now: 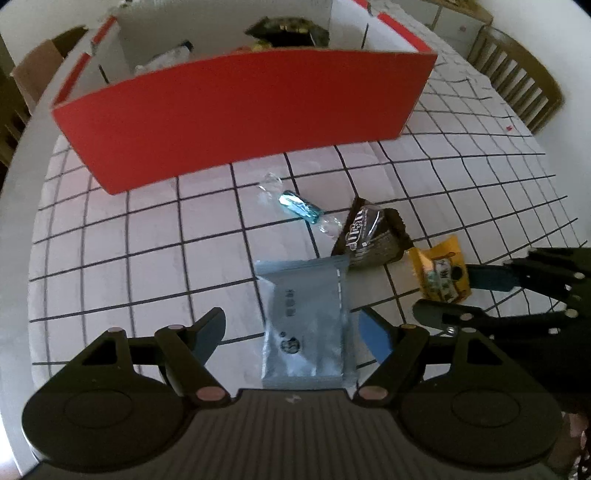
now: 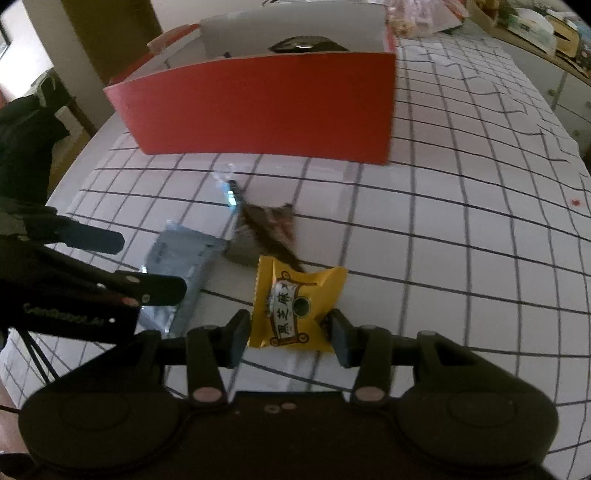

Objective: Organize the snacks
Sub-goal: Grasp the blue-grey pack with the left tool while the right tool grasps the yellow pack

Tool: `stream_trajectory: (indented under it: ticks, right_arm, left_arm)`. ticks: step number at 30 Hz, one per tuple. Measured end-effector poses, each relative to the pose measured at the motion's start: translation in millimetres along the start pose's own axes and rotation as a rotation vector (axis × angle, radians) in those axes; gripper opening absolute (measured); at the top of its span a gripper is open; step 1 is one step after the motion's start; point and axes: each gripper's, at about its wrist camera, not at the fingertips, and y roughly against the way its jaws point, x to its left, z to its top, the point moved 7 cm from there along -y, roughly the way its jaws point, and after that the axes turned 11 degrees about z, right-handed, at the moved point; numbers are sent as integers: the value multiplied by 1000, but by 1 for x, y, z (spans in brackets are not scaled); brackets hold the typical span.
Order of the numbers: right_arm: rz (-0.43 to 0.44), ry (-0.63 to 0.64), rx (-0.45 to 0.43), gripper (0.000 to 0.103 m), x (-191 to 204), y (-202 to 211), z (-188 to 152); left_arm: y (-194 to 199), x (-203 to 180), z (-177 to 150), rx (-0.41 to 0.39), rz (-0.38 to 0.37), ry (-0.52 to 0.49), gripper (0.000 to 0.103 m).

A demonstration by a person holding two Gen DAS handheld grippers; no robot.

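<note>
A red box [image 1: 236, 110] with white dividers stands at the back of the checked tablecloth; it also shows in the right wrist view [image 2: 266, 107]. My left gripper [image 1: 293, 332] is open around a grey-blue packet [image 1: 306, 317] lying flat between its fingers. My right gripper [image 2: 288, 332] is open with its fingers on either side of a yellow packet [image 2: 295, 308]; the jaws look close to its edges. The yellow packet [image 1: 441, 275] and right gripper [image 1: 480, 291] also show in the left wrist view. A dark brown packet [image 1: 369, 236] and a teal wrapped candy [image 1: 299, 208] lie between.
Inside the box are a dark packet [image 1: 288, 29] and a clear wrapper [image 1: 166, 59]. A wooden chair [image 1: 517, 77] stands at the table's right side. A cluttered counter [image 2: 535, 26] lies beyond the table. The left gripper [image 2: 110, 266] crosses the right wrist view's left side.
</note>
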Motion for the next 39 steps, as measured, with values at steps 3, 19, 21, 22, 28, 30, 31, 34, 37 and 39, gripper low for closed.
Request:
stream_trajectory:
  ticks: [3,19,21,22,28,30,31,34,37,39]
  right_arm:
    - [-4,-13,-3,44,-6,4,-2]
    - [-14,-23,-8,43,-4,4,-3]
    - [-16,-21,-10,41,-2,5,-3]
    - [-17,-20,-12,40,-2,5,-2]
    - [-21,-21,-17,27,0,8,-1]
    - [-22,-21,-18,27,0,7,-1]
    - [-23,-23,-18,27,1,7,-1]
    - [-30,-18,-18,28,1,7,0]
    - [-25,-25,-25,26,1,5,1]
    - [-21,-32,-36,24,2,5,2]
  left_arm:
    - [-6,-4,1,18,7,4,79]
    - [-10,0,1,7,61,49,48]
    - [-9,4,-2,7,61,61,47]
    - [-8,6,-3,9,62,68,47]
    - [3,22,-8,8,50,112,47]
    - [6,25,-9,5,46,122,47]
    - [7,27,-9,2,47,126,47]
    - [12,30,-13,-8,46,135,47]
    - [18,34,-17,-18,41,145,47]
    - [24,36,-20,-28,40,152,47]
